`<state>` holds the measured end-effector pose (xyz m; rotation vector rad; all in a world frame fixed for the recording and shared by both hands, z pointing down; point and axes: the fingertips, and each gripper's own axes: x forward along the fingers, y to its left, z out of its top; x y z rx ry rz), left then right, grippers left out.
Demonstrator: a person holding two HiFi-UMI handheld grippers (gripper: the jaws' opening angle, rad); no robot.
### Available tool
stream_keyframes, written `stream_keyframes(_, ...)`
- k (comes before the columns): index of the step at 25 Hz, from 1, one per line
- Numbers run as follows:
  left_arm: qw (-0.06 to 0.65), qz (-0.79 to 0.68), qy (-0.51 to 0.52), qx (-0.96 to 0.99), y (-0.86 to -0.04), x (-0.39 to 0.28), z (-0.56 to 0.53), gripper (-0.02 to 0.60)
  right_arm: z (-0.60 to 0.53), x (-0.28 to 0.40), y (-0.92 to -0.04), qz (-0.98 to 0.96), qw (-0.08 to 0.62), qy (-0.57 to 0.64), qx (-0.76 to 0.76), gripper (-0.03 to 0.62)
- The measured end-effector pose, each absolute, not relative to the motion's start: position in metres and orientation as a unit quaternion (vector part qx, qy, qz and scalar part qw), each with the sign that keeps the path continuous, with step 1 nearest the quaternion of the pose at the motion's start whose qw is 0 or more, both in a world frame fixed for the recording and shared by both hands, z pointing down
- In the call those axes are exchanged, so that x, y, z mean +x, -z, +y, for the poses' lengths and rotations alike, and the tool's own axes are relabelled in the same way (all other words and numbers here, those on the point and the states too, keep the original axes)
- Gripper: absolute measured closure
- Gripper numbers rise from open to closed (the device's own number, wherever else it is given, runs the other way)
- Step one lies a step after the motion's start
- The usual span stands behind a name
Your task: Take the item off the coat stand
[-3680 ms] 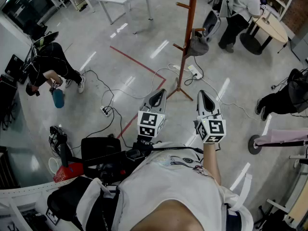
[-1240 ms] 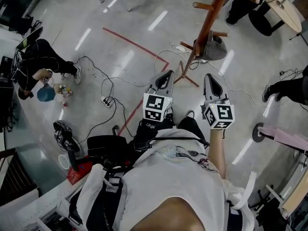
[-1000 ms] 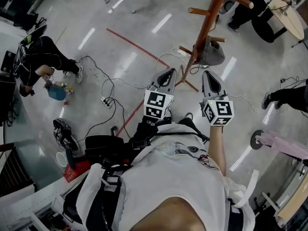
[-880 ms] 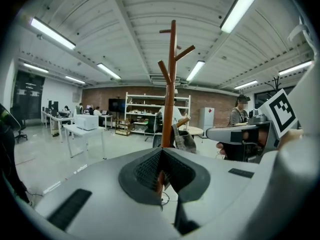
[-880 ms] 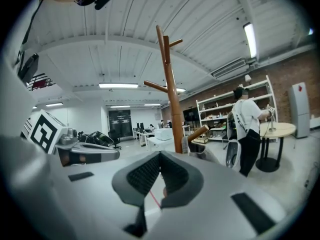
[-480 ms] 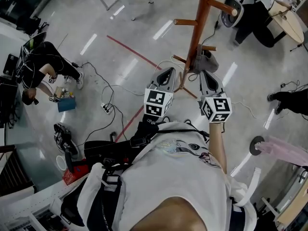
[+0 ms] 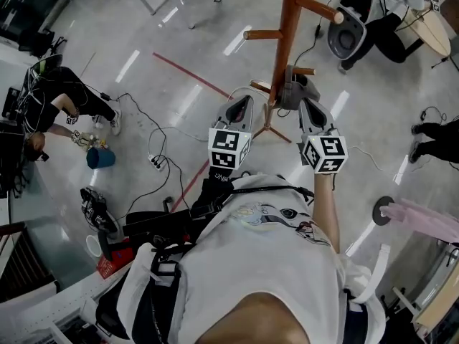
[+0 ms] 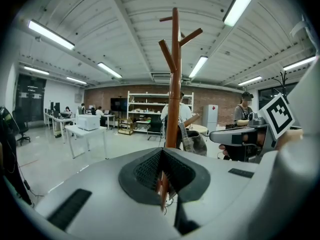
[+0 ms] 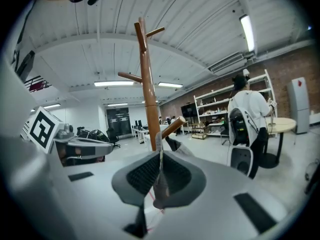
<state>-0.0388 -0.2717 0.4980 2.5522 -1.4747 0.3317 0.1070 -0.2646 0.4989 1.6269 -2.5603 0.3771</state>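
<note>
A brown wooden coat stand (image 7: 288,27) rises just ahead of both grippers. A floppy grey item (image 7: 292,92) hangs from one of its low pegs, between the two gripper tips and slightly beyond them. In the left gripper view the pole (image 8: 173,84) stands dead ahead, with the grey item (image 8: 195,143) to its right. The right gripper view shows the peg (image 9: 172,127) and the item (image 9: 177,146) just past the jaws. My left gripper (image 7: 240,102) and right gripper (image 7: 307,104) are both shut, and I see nothing between their pads.
Cables and a power strip (image 7: 154,162) lie on the floor to the left, near a red tape line (image 7: 193,77). A crouching person (image 7: 57,106) and a blue bucket (image 7: 100,156) are at far left. Another person with a backpack (image 7: 358,13) stands behind the stand.
The coat stand has come much closer and now stands right in front of both grippers. The grippers stay side by side and shut. The crouching person and the bucket have shifted a little.
</note>
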Motion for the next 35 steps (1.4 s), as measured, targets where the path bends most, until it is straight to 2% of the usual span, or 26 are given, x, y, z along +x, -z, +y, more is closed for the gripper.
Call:
stream_keyframes(7,0.088,-0.489,-0.116,0.860,-0.501,-0.031,-0.276,0.578,-0.278,0.129,-0.503,-0.832,0.049,-0.120,0.539,0.584)
stream_keyframes(11,0.090,-0.490,-0.118,0.859,-0.502,-0.033,-0.277,0.578,-0.288,0.134,-0.510,-0.837,0.078,-0.107,0.531,0.495)
stream_keyframes(15,0.091,-0.496,-0.121,0.855,-0.503,-0.035,-0.276,0.578,-0.305,0.139,-0.517,-0.853,0.119,-0.091,0.499,0.354)
stream_keyframes(18,0.090,-0.500,-0.123,0.853,-0.504,-0.038,-0.276,0.578,-0.317,0.136,-0.528,-0.876,0.156,-0.088,0.448,0.306)
stream_keyframes(22,0.090,-0.505,-0.125,0.849,-0.504,-0.039,-0.273,0.578,-0.325,0.134,-0.542,-0.897,0.213,-0.079,0.380,0.306)
stream_keyframes(26,0.089,-0.511,-0.129,0.845,-0.498,-0.033,-0.268,0.578,-0.327,0.145,-0.542,-0.903,0.233,-0.068,0.354,0.308)
stream_keyframes(27,0.089,-0.513,-0.129,0.844,-0.496,-0.034,-0.266,0.578,-0.326,0.145,-0.539,-0.905,0.233,-0.064,0.351,0.328)
stream_keyframes(30,0.091,-0.516,-0.129,0.842,-0.497,-0.047,-0.261,0.578,-0.324,0.134,-0.536,-0.905,0.231,-0.051,0.355,0.538)
stream_keyframes(31,0.092,-0.518,-0.129,0.841,-0.499,-0.051,-0.261,0.578,-0.324,0.130,-0.538,-0.906,0.229,-0.050,0.353,0.575)
stream_keyframes(35,0.095,-0.519,-0.130,0.839,-0.509,-0.054,-0.265,0.578,-0.321,0.126,-0.535,-0.912,0.209,-0.046,0.350,0.580)
